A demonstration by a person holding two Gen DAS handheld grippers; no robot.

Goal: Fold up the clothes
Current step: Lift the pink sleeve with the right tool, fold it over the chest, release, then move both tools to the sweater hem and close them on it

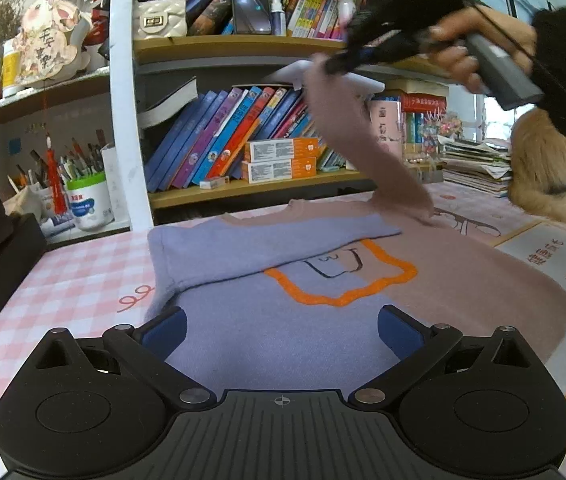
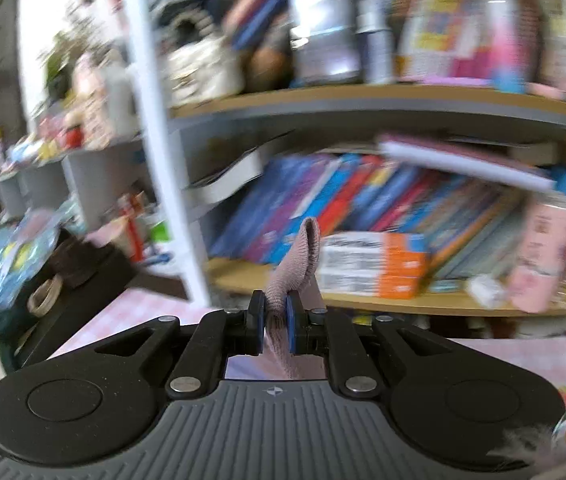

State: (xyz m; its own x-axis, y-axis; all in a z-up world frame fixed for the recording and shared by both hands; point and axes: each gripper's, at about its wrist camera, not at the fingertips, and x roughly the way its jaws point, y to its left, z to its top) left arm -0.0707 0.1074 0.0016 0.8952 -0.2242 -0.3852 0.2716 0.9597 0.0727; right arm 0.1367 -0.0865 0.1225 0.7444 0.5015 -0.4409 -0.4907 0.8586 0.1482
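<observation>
Our sweater (image 1: 283,300) lies flat on the checked table (image 1: 71,280), blue sleeve (image 1: 243,248) folded across its chest. Our right gripper (image 2: 275,320) pinches the pink sleeve's (image 1: 363,132) cuff (image 2: 299,256), lifted before the bookshelf (image 1: 243,44). Our left gripper (image 1: 281,332) hangs spread wide over the blue half.

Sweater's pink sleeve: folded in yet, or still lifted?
Lifted. The right gripper has its jaws shut on the pink sleeve, holding it up above the sweater; the purple sleeve already lies folded across the chest.
</observation>
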